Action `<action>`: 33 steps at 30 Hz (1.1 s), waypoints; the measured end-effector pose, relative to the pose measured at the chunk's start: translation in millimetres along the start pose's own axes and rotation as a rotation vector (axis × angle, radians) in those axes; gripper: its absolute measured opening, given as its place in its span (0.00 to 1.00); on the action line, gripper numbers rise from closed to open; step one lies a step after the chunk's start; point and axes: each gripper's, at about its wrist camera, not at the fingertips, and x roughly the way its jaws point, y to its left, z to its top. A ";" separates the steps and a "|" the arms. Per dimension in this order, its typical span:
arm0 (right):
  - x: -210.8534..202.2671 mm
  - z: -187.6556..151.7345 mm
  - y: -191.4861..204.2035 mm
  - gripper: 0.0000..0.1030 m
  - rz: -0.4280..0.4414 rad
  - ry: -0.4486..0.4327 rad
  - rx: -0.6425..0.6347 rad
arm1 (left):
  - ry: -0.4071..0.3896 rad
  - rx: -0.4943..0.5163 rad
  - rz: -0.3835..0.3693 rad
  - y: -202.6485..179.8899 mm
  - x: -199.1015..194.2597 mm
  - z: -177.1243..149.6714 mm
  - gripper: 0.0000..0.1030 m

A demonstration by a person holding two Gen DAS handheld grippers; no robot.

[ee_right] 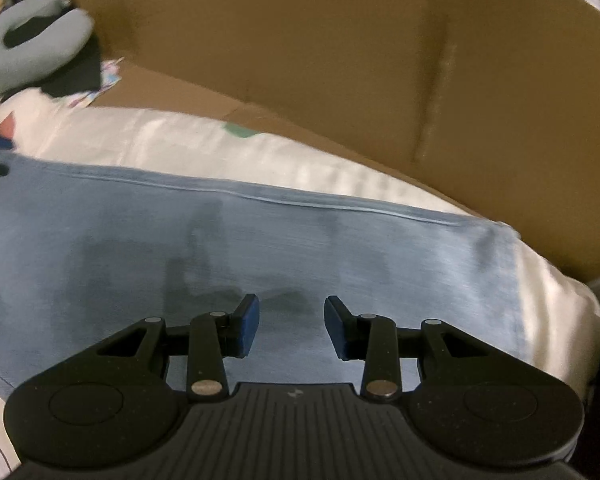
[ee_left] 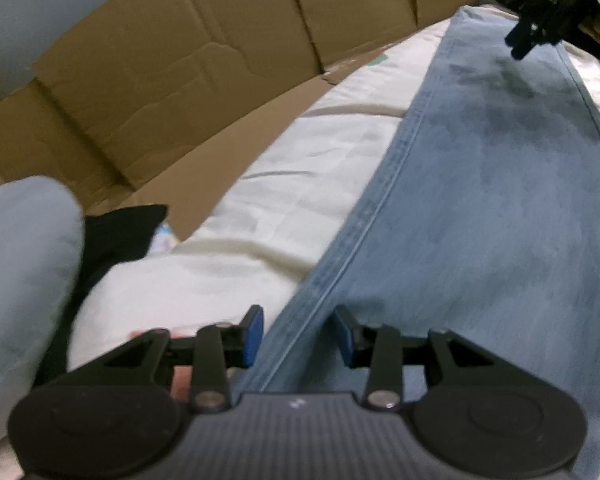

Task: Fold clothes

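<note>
My left tongs (ee_left: pixel 298 334) hang open and empty over the light blue denim trousers (ee_left: pixel 480 208), the pale side seam passing between the blue pads without being pinched. The trousers lie flat on the cream bed sheet (ee_left: pixel 260 208), their long axis running away from me toward my right tongs (ee_left: pixel 526 42), parallel to the brown cardboard wall (ee_left: pixel 180 80). My right tongs (ee_right: pixel 292 326) also stand open, holding nothing, above the denim near its end.

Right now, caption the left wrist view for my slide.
Open left hand-held gripper over light blue jeans on a white sheet.
</note>
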 end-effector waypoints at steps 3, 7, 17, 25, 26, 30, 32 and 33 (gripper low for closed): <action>6.2 5.4 11.7 0.44 0.015 0.000 -0.025 | 0.009 0.005 -0.022 -4.4 11.6 8.3 0.43; 18.3 12.8 23.0 0.46 0.025 0.003 -0.048 | 0.005 -0.005 -0.048 -6.0 21.9 20.0 0.43; 50.5 27.4 40.7 0.48 0.020 -0.005 -0.033 | 0.036 -0.004 -0.099 -8.3 31.7 29.9 0.15; 67.2 49.2 44.1 0.49 -0.040 -0.026 0.002 | 0.014 0.029 -0.036 -14.8 30.9 30.7 0.09; 69.7 52.7 44.7 0.49 -0.050 -0.028 0.010 | 0.018 0.032 -0.029 -15.4 32.0 31.6 0.09; 78.2 64.2 47.2 0.50 -0.086 -0.036 0.011 | 0.037 0.014 -0.023 -15.8 35.5 35.7 0.09; 79.2 66.6 47.1 0.50 -0.093 -0.041 0.010 | 0.042 -0.021 -0.038 -11.5 33.0 38.1 0.11; 78.8 67.2 44.8 0.50 -0.089 -0.040 0.022 | 0.036 -0.027 -0.039 -11.5 31.0 40.0 0.11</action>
